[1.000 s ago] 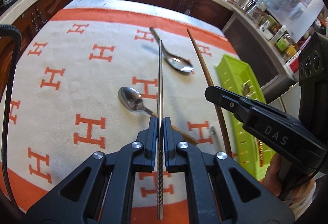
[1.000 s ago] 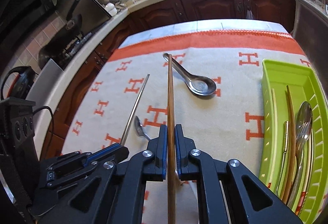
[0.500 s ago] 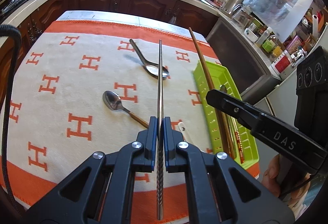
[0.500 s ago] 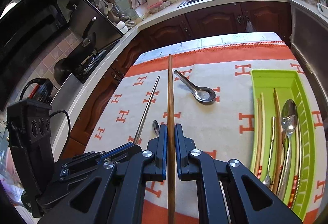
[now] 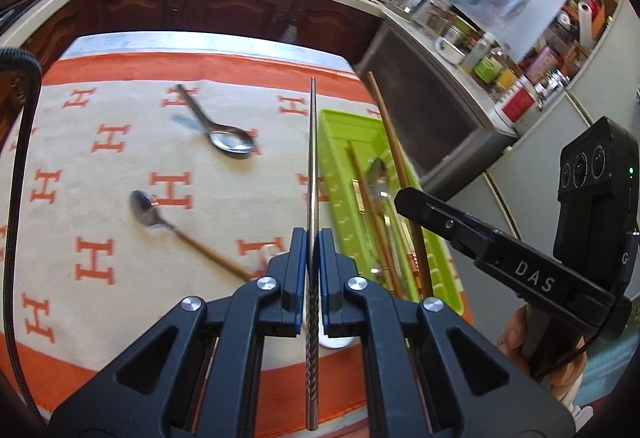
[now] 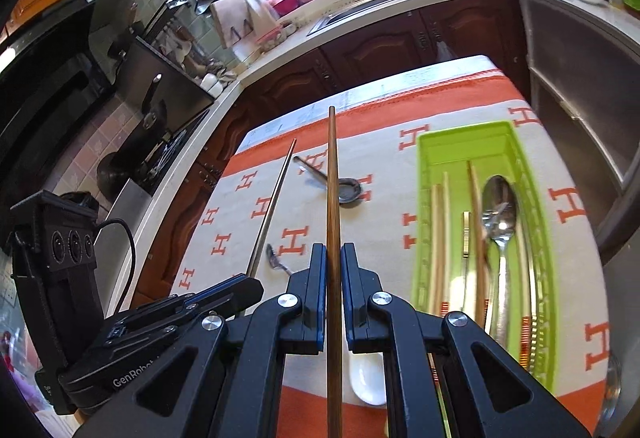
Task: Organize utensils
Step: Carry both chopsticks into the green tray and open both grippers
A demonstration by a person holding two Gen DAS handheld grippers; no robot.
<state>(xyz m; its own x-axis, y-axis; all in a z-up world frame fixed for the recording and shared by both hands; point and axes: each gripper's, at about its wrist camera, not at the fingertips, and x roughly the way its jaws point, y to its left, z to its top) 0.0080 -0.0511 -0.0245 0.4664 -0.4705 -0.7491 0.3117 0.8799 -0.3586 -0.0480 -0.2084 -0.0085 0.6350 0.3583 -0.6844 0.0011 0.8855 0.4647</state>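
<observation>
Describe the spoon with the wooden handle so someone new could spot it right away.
Start at the orange-and-cream cloth covering the table, left of the green plastic tray. Two spoons lie loose there; the nearer, small metal-bowled spoon has a thin brown wooden handle, unlike the all-metal ladle-shaped spoon beyond.

two held chopsticks [image 5: 311, 165], three loose spoons [image 5: 232, 139].

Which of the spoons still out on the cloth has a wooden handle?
The small spoon nearest the left gripper: steel bowl, brown wooden handle. The soup spoon farther back is all metal.
</observation>
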